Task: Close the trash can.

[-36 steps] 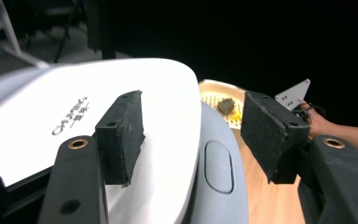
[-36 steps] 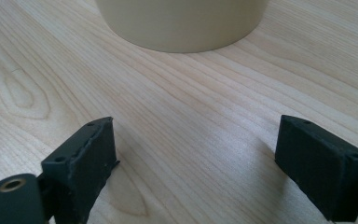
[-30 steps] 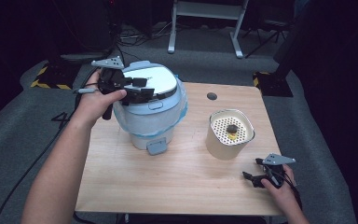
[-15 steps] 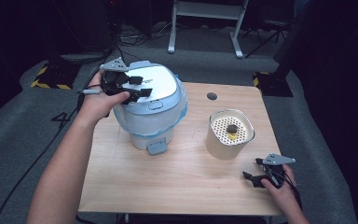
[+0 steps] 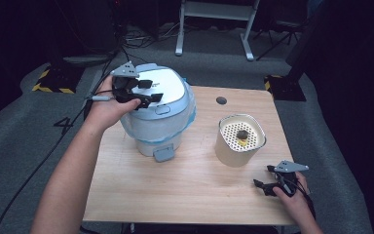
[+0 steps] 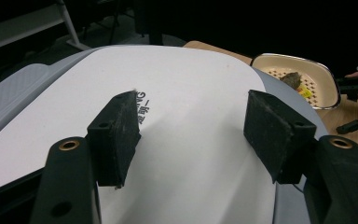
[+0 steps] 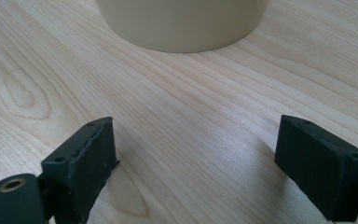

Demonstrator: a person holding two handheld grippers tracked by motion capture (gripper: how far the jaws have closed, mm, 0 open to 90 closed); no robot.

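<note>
I see a big white and blue rice cooker point(image 5: 158, 114) standing on the left part of the wooden table point(image 5: 185, 195). Its white lid point(image 6: 191, 121) is down, so I cannot tell what is inside. A clear bag sticks out around the pot under the lid.

My left gripper point(image 5: 143, 92) is over the back left part of the lid. Its jaws have just been opening. They are apart now, with nothing between them, just the flat white top below. In the left gripper view I can see some small dark letters on the lid beside one pad.

To the right of the cooker, a little apart from it, stands a cream pot point(image 5: 240, 140). Inside it, near the top, sits a tray with many small holes. On that tray lie a small dark lump point(image 5: 242, 134) and a little yellow bit touching it.

My right gripper point(image 5: 269, 179) is low at the near right corner of the table, near the cream pot. Its jaws are apart and hold nothing. In the right gripper view I see bare wood between them and the round wall of the cream pot ahead.
</note>
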